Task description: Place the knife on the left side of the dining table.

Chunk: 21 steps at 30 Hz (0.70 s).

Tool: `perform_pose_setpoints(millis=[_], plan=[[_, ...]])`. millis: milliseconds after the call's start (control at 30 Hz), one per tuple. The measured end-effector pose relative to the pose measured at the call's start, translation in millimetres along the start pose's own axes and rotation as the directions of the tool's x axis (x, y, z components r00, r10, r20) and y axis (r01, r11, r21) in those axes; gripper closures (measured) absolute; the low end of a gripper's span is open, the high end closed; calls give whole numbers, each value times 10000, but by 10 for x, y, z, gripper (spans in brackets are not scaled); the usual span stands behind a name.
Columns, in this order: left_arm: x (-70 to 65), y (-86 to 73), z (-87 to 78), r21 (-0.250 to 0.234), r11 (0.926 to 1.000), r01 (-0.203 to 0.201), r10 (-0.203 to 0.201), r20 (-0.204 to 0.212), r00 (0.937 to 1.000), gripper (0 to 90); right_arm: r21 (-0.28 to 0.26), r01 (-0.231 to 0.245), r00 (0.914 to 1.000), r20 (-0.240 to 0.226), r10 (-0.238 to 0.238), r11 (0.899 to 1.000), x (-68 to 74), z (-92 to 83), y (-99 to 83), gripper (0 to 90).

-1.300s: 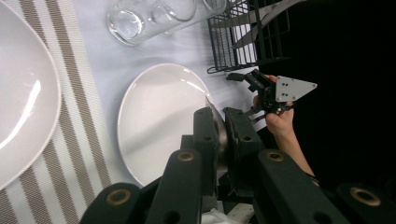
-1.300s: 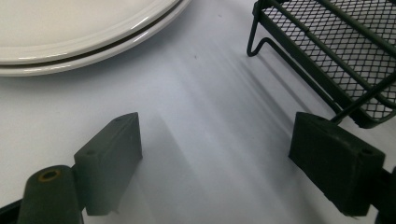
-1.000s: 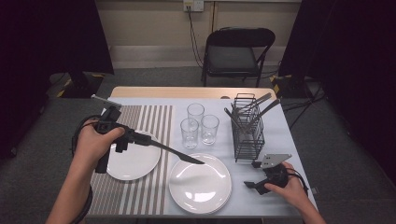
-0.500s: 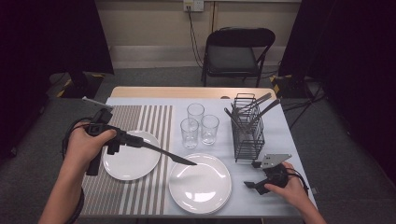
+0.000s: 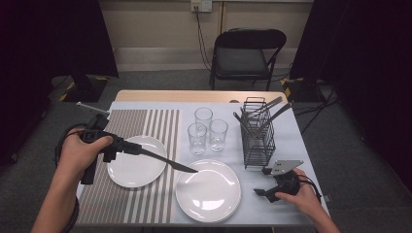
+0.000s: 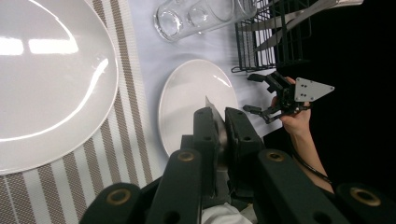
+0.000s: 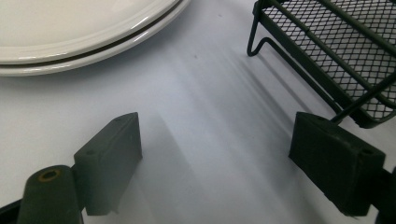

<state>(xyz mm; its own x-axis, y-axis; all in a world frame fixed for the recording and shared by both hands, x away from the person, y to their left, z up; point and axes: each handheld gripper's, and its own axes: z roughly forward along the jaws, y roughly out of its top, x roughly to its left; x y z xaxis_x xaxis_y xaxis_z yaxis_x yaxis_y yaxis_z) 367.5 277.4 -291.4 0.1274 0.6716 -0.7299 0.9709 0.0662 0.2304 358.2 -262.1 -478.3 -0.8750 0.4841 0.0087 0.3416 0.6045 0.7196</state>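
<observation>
A: Table (image 5: 145, 109) carries a white cloth and a striped mat (image 5: 126, 194). Knife location?

B: Knife (image 5: 167, 162) is clamped in the left gripper (image 5: 127, 147), blade slanting from the left plate (image 5: 137, 167) onto the rim of the right plate (image 5: 208, 190).

A: Right gripper (image 5: 265, 182)?

B: Jaws spread wide, nothing between them, resting on the cloth beside the wire caddy (image 5: 257, 141).

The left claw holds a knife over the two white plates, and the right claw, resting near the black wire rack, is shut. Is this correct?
Not quite: the right claw is open, its jaws standing wide apart with nothing between them, as the right gripper view shows. The left claw does hold the dark-bladed knife over the two round white plates, beside the black wire rack.
</observation>
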Motion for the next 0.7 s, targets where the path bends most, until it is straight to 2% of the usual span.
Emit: perform_pose_setpoints(millis=[200,300,533,567,667,700], plan=[[34,-12,-39,-35,10000,71,-71,-29,10000,838,7,1,10000,3,-1,10000,0,0,1,158],[55,-20,-63,-22,10000,-52,52,-19,10000,838,5,20,10000,9,-20,10000,0,0,1,158],[103,-47,-139,-63,10000,51,-52,-51,10000,838,14,-4,10000,2,4,10000,0,0,1,158],[105,-56,-147,-151,9997,174,-175,-78,9998,838,14,-2,10000,2,2,10000,0,0,2,158],[136,-72,-174,-128,9998,117,-118,-70,9999,838,9,-4,10000,1,4,10000,0,0,1,158],[138,-79,-179,-145,9996,233,-235,-116,9997,838,5,10,10000,1,-10,10000,-1,0,1,158]])
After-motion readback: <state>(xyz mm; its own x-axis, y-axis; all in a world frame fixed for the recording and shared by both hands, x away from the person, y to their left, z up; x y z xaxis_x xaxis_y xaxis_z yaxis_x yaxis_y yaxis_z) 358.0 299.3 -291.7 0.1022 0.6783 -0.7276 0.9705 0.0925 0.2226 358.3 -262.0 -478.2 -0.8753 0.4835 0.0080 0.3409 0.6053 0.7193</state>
